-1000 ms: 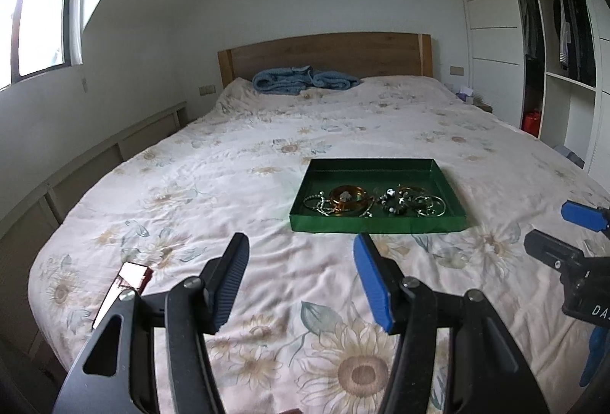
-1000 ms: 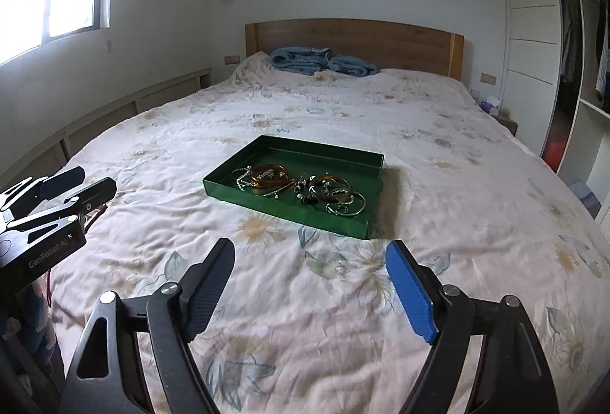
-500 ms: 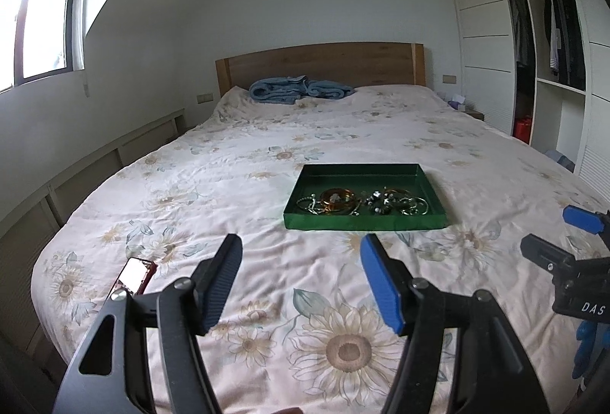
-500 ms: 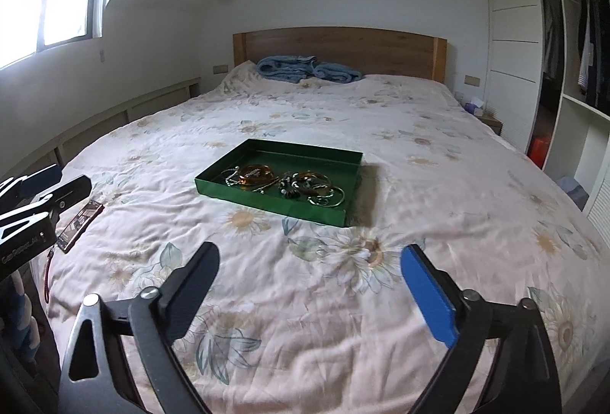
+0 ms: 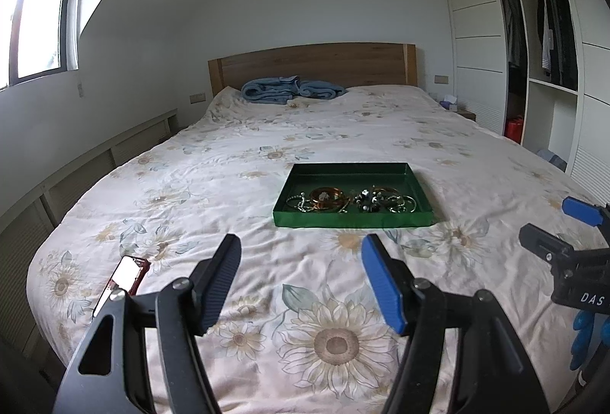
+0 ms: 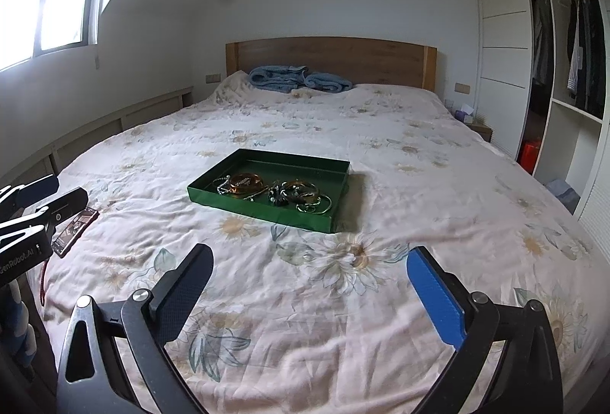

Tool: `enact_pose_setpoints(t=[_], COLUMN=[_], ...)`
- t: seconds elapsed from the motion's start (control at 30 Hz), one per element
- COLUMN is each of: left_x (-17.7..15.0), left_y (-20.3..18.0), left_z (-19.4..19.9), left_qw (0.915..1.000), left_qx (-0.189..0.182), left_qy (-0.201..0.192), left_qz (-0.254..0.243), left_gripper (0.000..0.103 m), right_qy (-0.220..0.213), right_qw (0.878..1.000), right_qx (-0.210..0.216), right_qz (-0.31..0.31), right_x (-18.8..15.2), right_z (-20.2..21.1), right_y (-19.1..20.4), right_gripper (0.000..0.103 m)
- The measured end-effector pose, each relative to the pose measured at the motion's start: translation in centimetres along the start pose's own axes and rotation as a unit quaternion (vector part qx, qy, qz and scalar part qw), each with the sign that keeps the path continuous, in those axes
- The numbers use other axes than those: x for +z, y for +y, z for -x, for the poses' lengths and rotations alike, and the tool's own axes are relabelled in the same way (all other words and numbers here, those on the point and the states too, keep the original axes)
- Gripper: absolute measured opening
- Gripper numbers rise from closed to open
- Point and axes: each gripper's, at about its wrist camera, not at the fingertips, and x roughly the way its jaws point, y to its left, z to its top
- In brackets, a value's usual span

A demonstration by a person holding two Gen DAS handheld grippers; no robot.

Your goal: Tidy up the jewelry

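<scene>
So there's a green tray [image 5: 352, 219] sitting mid-bed on the flowery duvet [image 5: 228, 162], with the jewelry [image 5: 350, 200] all piled along its near edge: chains, an amber bangle [image 6: 246, 184], a few rings. Both tools hang over the foot of the bed, well short of it. Left gripper [image 5: 301, 280] has its jaws spread with nothing in them, same for the right gripper [image 6: 310, 284]. A phone [image 5: 124, 276] lies near the bed's left edge. Blue towels [image 6: 299, 78] sit by the headboard [image 6: 331, 59]. Right view shows the phone's red cord dangling off the edge; left view doesn't.
</scene>
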Motion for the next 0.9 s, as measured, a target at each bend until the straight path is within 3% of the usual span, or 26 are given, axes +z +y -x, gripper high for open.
enact_pose_setpoints(t=[0.9], left_x=[-0.7], left_y=[0.1], left_z=[-1.7], left_qw=[0.9999], left_qx=[0.000], left_qy=[0.016], left_qz=[0.003], left_gripper=[0.065], right_qy=[-0.001], right_qw=[0.999], right_qx=[-0.031], right_qz=[-0.008], right_x=[-0.3], right_z=[-1.3], right_y=[-1.7], right_gripper=[0.100])
